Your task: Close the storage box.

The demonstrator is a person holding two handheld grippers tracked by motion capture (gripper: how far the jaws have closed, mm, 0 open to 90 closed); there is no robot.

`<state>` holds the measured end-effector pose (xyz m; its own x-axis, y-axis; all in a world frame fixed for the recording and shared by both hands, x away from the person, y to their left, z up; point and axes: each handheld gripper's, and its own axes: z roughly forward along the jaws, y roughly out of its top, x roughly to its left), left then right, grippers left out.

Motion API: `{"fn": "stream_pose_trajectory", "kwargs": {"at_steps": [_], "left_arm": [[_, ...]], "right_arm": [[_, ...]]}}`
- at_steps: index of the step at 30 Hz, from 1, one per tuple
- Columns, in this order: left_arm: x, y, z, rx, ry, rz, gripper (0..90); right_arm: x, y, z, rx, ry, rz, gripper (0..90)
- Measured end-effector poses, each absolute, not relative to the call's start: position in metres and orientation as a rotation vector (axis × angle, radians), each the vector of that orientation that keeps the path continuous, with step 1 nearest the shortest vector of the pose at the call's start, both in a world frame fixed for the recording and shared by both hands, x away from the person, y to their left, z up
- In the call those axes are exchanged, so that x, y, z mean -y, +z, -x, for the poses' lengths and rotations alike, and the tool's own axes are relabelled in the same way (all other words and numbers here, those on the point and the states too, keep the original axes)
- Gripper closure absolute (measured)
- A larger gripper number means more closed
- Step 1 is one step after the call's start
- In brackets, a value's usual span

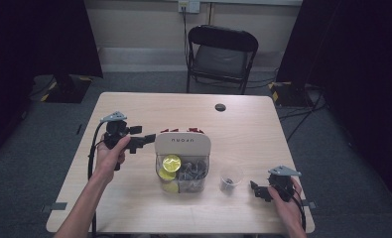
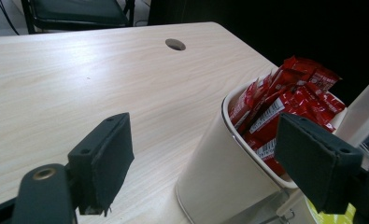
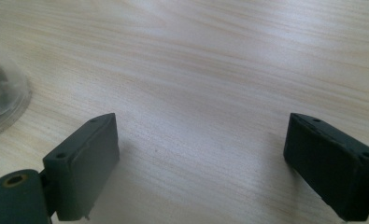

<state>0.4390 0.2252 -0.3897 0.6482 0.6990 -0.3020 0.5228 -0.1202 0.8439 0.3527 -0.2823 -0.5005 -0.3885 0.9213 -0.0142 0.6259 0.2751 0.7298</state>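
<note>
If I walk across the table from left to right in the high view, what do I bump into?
Left gripper → white organizer with red packets, yellow and grey things → small clear cup → right gripper.

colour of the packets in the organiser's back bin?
Red packets, clearest in the left gripper view.

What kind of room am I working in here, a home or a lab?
Likely a lab or recording studio, not a home: black curtains hang on both sides, a lone folding chair faces a bare wooden table, and cables trail across grey carpet.
</note>
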Motion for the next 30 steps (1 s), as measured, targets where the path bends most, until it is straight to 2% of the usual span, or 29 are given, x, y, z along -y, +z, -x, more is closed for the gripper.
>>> {"fn": "stream_pose_trajectory", "kwargs": {"at_steps": [30], "left_arm": [[-0.2167, -0.3871, -0.437, -0.934, 0.134, -1.735, 20.9]], "right_arm": [[0.2824, -0.5005, -0.3526, -2.114, 0.905, -1.393, 9.6]]}}
